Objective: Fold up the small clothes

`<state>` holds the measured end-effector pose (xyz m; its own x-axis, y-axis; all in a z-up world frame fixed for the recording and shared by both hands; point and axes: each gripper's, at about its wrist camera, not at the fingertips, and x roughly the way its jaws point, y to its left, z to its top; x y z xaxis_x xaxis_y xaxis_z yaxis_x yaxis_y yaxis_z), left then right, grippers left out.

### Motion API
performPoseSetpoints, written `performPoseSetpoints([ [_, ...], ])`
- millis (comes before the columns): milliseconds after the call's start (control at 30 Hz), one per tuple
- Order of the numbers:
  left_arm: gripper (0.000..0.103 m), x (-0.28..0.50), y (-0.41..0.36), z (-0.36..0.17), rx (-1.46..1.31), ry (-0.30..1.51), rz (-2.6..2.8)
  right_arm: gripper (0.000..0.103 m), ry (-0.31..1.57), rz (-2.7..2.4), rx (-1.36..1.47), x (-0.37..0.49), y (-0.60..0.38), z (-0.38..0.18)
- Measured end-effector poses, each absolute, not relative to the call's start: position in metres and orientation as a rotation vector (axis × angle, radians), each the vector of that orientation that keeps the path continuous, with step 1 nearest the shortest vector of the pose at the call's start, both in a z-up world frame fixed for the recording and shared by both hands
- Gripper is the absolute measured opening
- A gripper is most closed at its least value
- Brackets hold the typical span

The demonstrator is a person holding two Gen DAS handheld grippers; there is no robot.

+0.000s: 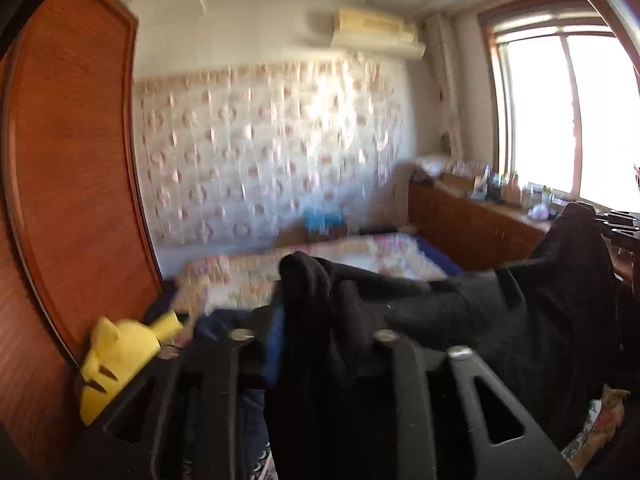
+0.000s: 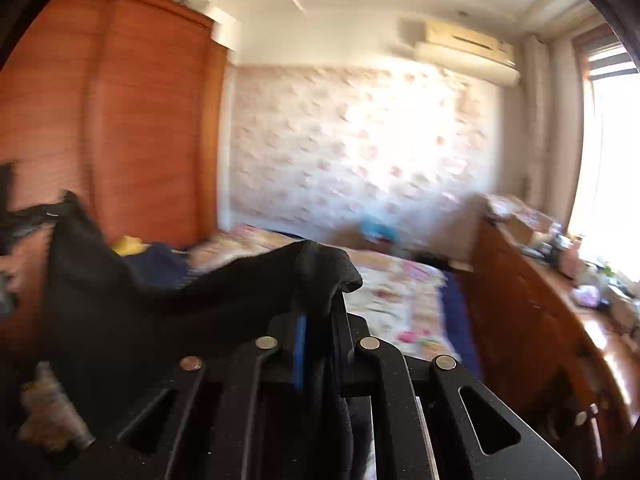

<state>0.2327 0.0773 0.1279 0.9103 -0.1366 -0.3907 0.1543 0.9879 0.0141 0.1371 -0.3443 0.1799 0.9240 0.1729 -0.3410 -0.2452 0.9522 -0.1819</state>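
Plainly, the black garment (image 1: 480,312) hung stretched sideways between both claws above the bed (image 2: 400,296), the left gripper (image 1: 308,320) and right gripper (image 2: 320,312) each pinching one end.

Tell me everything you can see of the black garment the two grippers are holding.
The black garment looks like soft, matte knit fabric. It hangs stretched between the left gripper and the right gripper, one bunched corner poking up from between each pair of fingers, its top edge sagging in between. It is lifted above the floral bedspread. Blur hides seams and shape.
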Motion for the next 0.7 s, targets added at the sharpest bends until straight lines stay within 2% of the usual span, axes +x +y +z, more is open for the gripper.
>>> performPoseSetpoints([
  [33, 0.047, 0.250, 0.079, 0.113, 0.030, 0.456, -0.172, 0.026, 0.383, 0.178, -0.229, 0.161, -0.341, 0.166],
  [100, 0.050, 0.270, 0.079, 0.081, 0.021, 0.562, -0.209, 0.032, 0.509, 0.100, -0.163, 0.201, -0.346, 0.132],
  [133, 0.064, 0.272, 0.078, 0.065, 0.026, 0.596, -0.228, 0.032, 0.557, 0.092, -0.120, 0.210, -0.350, 0.116],
  [200, 0.079, 0.265, 0.077, 0.038, 0.044, 0.629, -0.245, 0.032, 0.592, 0.105, -0.063, 0.212, -0.356, 0.085],
  [333, 0.081, 0.242, 0.073, 0.002, 0.061, 0.692, -0.287, 0.035, 0.657, 0.149, -0.075, 0.197, -0.361, 0.037],
  [467, 0.081, 0.215, 0.063, -0.025, 0.101, 0.738, -0.289, 0.048, 0.713, 0.197, -0.070, 0.190, -0.379, 0.007],
  [700, 0.081, 0.196, 0.056, -0.055, 0.105, 0.818, -0.284, 0.049, 0.752, 0.225, -0.005, 0.204, -0.396, -0.016],
])
